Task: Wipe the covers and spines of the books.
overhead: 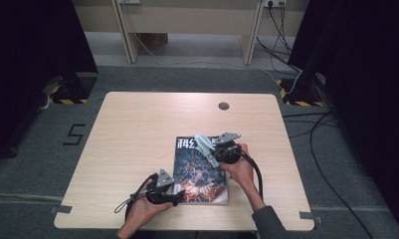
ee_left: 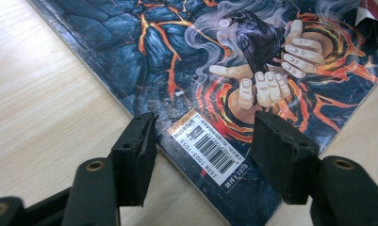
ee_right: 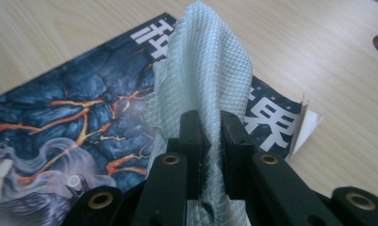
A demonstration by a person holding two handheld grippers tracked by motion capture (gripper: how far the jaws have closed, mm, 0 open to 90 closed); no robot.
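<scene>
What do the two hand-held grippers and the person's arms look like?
Both are black. The left hand-held gripper and the right hand-held gripper each carry a grey three-cornered plate on top and trail a black cable. The gripper views show thick rectangular black pads and brass-coloured rivets. A dark grey sleeve covers the right forearm.

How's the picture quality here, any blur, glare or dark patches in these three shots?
High view: soft overall, table evenly lit, both sides fall off into black. Left gripper view: magazine cover sharp, slight sheen, the near jaws softer. Right gripper view: cloth weave crisp, the far table corner blurred.
</scene>
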